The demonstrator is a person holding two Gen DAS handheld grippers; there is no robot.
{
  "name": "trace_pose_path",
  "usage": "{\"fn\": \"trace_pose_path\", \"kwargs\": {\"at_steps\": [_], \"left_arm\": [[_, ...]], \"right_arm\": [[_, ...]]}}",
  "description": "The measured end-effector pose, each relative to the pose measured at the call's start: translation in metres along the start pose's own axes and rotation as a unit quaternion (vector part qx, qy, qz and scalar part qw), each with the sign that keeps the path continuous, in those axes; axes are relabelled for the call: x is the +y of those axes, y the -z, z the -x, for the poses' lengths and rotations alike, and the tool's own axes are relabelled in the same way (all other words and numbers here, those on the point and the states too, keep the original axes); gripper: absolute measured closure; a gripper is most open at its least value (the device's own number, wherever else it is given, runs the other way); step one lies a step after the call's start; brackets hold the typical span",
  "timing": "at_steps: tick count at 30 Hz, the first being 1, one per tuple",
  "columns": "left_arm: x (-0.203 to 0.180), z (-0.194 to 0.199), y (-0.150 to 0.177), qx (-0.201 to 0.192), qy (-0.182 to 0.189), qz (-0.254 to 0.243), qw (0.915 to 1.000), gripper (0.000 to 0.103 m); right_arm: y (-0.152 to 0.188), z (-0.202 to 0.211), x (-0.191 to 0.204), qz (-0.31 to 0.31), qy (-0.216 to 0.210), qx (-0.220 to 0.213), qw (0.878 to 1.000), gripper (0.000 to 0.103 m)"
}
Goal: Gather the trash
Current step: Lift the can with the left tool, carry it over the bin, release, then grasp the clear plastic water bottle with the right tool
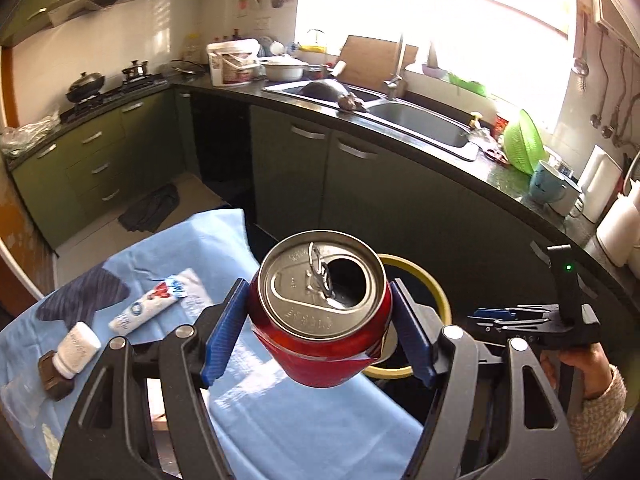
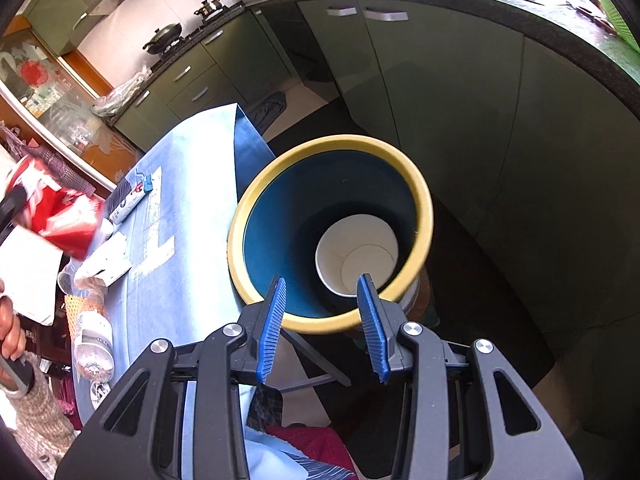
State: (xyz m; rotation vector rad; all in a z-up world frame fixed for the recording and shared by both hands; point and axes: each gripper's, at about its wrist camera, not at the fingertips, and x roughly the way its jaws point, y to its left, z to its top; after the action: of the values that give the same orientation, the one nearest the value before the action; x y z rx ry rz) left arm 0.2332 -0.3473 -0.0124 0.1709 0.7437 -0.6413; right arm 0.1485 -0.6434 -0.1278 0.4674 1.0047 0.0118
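Note:
My left gripper [image 1: 320,328] is shut on an opened red drink can [image 1: 320,320], held upright above the blue tablecloth's edge. Behind the can shows the yellow rim of the trash bin [image 1: 434,288]. In the right wrist view the bin [image 2: 424,216], blue inside with a yellow rim, stands beside the table, with a white paper cup [image 2: 356,256] at its bottom. My right gripper [image 2: 324,328] is open and empty just above the bin's near rim. The red can shows blurred at the left in the right wrist view [image 2: 60,216].
On the blue cloth [image 1: 280,420] lie a toothpaste tube [image 1: 150,304], a white pill bottle [image 1: 78,348] and a dark brown block [image 1: 54,376]. A plastic bottle [image 2: 92,340] and white packaging [image 2: 104,264] lie on the table. Green kitchen cabinets [image 1: 360,192] stand behind.

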Motion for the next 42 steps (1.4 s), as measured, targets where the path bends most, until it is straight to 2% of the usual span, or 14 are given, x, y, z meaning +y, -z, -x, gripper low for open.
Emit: {"fn": "trace_pose_path", "kwargs": {"at_steps": [5,9,15,20,25,28,32,37,40,42], "left_arm": [[-0.049,-0.055,-0.015,0.034,0.032,-0.013,0.9988,0.036],[-0.075,-0.094,-0.018,0.053,0.043,-0.013,0.9976,0.036],[-0.090,-0.145,-0.012,0.091,0.034,0.000,0.9952,0.036],[-0.091,-0.150,-0.008,0.094,0.030,-0.002,0.9951,0.035],[-0.087,-0.117,-0.017,0.071,0.034,-0.010,0.9968,0.033],[-0.075,-0.082,-0.020,0.050,0.036,-0.016,0.9980,0.031],[-0.039,-0.021,-0.013,0.024,0.033,0.002,0.9992,0.029],[0.022,0.059,0.012,-0.014,-0.017,0.022,0.9995,0.022],[0.064,0.104,0.041,-0.037,-0.064,0.039,0.9965,0.018],[0.091,0.130,0.066,-0.049,-0.108,0.046,0.9919,0.016]], "right_arm": [[0.010,0.011,-0.018,-0.004,-0.012,0.000,1.000,0.065],[0.014,0.019,-0.032,-0.007,-0.013,-0.002,1.000,0.065],[0.018,0.024,-0.050,-0.021,-0.021,-0.001,1.000,0.065],[0.017,0.026,-0.054,-0.022,-0.024,0.001,0.999,0.065],[0.015,0.025,-0.043,-0.014,-0.024,0.002,1.000,0.065],[0.017,0.024,-0.032,-0.003,-0.030,0.004,1.000,0.065],[0.017,0.020,-0.004,0.024,-0.038,0.011,0.999,0.065],[0.019,0.011,0.049,0.079,-0.056,0.023,0.995,0.065],[0.022,0.003,0.094,0.125,-0.071,0.034,0.989,0.061],[0.023,-0.005,0.127,0.157,-0.087,0.045,0.983,0.060]]}}
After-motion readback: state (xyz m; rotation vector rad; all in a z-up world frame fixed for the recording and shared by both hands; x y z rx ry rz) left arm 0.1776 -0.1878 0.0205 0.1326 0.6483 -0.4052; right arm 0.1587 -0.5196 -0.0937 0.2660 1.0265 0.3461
